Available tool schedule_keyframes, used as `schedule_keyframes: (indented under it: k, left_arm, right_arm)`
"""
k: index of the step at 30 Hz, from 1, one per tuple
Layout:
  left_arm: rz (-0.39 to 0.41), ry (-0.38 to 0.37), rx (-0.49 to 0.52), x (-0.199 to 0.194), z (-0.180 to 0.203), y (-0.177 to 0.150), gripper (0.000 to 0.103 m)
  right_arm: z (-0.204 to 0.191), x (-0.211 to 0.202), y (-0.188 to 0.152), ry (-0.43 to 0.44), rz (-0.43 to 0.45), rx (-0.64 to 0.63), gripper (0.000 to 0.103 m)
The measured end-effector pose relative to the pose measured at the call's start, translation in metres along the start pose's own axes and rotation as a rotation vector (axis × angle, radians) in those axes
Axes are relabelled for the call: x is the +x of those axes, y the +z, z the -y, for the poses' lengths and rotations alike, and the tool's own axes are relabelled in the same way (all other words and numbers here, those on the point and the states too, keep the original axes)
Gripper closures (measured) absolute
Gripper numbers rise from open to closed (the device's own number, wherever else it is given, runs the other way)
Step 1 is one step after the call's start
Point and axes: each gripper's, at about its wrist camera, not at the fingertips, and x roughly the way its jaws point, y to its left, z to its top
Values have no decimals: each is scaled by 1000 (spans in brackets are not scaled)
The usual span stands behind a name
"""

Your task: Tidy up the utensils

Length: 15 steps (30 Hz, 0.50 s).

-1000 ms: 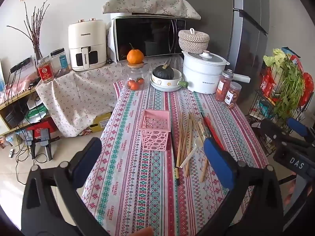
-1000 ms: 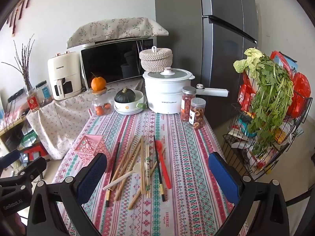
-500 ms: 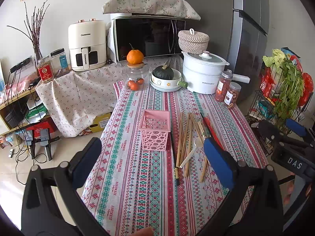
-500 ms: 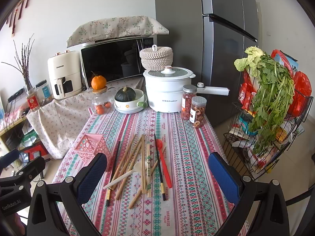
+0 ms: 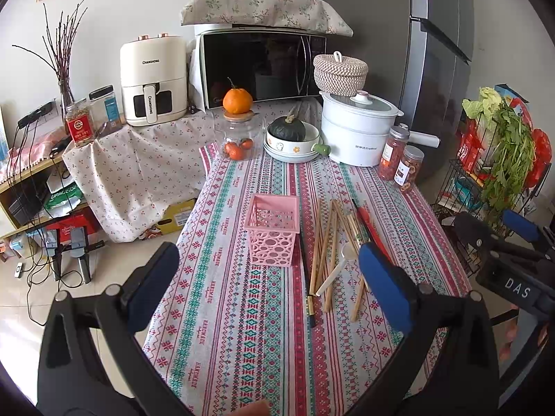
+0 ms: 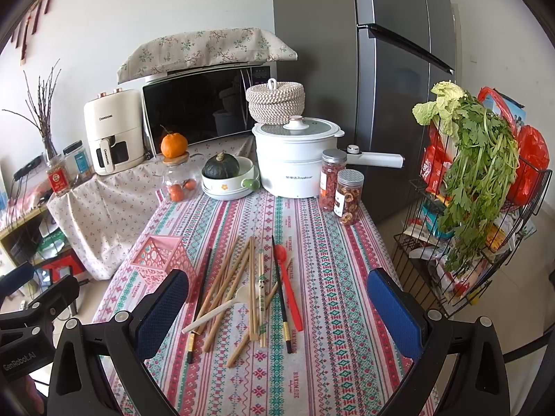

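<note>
A pink openwork holder [image 5: 274,230] stands upright on the patterned tablecloth; it also shows in the right wrist view [image 6: 161,258]. Right of it lies a loose pile of wooden chopsticks [image 5: 324,242], black chopsticks [image 6: 279,291], a white spoon [image 6: 222,308] and a red spoon [image 6: 288,284]. My left gripper [image 5: 265,287] is open and empty, above the near part of the table. My right gripper [image 6: 277,312] is open and empty, above the pile. The right gripper also shows at the right edge of the left wrist view [image 5: 499,239].
At the table's far end stand a glass jar with an orange on top [image 5: 237,138], a bowl with a squash [image 5: 289,137], a white pot [image 5: 357,131] and two snack jars [image 5: 400,161]. A wire rack of greens [image 6: 475,187] stands right of the table.
Both grippers have drifted very slightly; nothing on the table has moved.
</note>
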Motion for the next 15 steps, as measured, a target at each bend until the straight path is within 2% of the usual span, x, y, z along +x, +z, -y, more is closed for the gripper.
schedule_keyframes:
  k: [15]
  left_arm:
    - [1, -1, 0, 0, 0, 0, 0]
  right_arm:
    - [0, 1, 0, 2, -2, 2, 0]
